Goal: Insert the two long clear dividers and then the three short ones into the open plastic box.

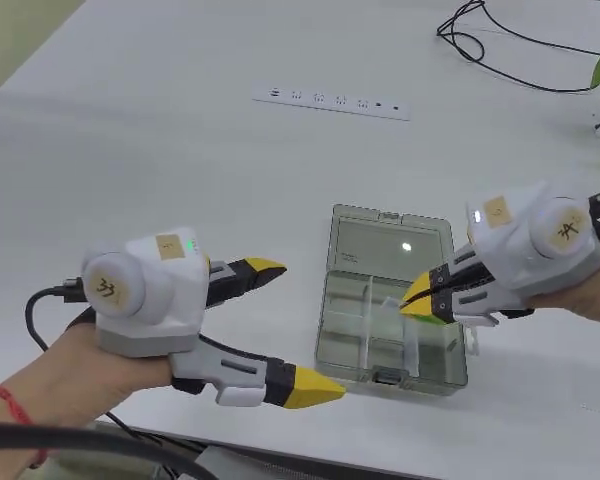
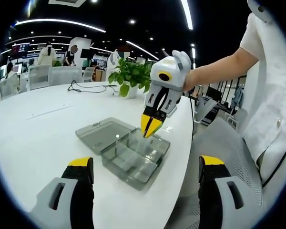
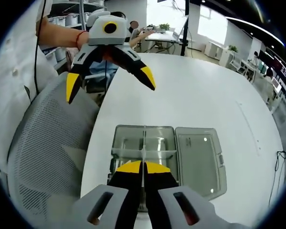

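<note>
My right tool point(image 3: 143, 166), narrow, pinches a divider point(image 3: 144, 145) just over the box point(image 3: 117, 143), its length running straight ahead; my left tool point(image 1: 305, 330), wide, hangs farther off.

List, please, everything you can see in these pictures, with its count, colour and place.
table: one, white, under everything
box: one, clear grey, lid open, near the table's front edge
seated divider: one, clear, across the inside of the box
held divider: one, clear, upright at the box
power strip: one, white, far side of the table
cable: at least one, black, looped at the far right
plant: one, green, at the table's far edge
chair: one, grey mesh, beside the table
left gripper: one, white with yellow-tipped jaws, open, left of the box
right gripper: one, same colours, jaws shut on the held divider, over the box
</note>
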Tool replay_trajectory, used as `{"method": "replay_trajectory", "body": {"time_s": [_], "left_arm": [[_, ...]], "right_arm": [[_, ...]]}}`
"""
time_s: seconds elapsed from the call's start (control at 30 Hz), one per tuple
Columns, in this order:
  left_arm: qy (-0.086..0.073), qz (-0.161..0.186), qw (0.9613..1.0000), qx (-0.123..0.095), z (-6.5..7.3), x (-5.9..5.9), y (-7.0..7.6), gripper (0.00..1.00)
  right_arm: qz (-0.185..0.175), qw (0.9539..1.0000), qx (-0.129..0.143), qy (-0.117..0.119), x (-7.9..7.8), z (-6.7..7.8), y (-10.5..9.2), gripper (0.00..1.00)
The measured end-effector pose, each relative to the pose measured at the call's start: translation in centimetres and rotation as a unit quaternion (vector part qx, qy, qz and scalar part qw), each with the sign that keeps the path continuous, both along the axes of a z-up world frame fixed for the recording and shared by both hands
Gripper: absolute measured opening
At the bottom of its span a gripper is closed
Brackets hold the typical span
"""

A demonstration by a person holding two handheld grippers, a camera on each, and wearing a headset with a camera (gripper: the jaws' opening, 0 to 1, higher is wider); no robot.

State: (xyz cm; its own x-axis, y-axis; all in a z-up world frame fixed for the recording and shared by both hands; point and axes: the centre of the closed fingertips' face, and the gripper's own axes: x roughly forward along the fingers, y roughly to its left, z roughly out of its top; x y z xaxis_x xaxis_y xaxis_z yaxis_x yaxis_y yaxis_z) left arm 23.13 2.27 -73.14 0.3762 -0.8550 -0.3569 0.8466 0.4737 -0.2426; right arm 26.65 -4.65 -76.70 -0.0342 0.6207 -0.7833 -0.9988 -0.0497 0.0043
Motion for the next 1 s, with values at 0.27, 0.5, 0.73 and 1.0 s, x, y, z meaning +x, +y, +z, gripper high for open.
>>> {"method": "replay_trajectory", "body": {"time_s": [0.27,0.5,0.73,1.0], "left_arm": [[0.002,0.000,1.0000,0.007,-0.4,0.1,0.2,0.94],[0.001,-0.002,0.9999,0.013,-0.6,0.1,0.4,0.95],[0.002,-0.002,0.9999,0.012,-0.7,0.1,0.4,0.95],[0.002,-0.002,0.9999,0.010,-0.7,0.2,0.3,0.95]], "right_arm": [[0.004,0.9997,-0.024,0.006,0.3,-2.0,0.3,0.02],[0.010,0.9987,-0.049,0.003,0.3,-3.8,0.4,0.02],[0.019,0.9973,-0.070,0.000,0.2,-4.8,0.4,0.03],[0.020,0.9971,-0.073,-0.002,0.1,-4.8,0.3,0.02]]}}
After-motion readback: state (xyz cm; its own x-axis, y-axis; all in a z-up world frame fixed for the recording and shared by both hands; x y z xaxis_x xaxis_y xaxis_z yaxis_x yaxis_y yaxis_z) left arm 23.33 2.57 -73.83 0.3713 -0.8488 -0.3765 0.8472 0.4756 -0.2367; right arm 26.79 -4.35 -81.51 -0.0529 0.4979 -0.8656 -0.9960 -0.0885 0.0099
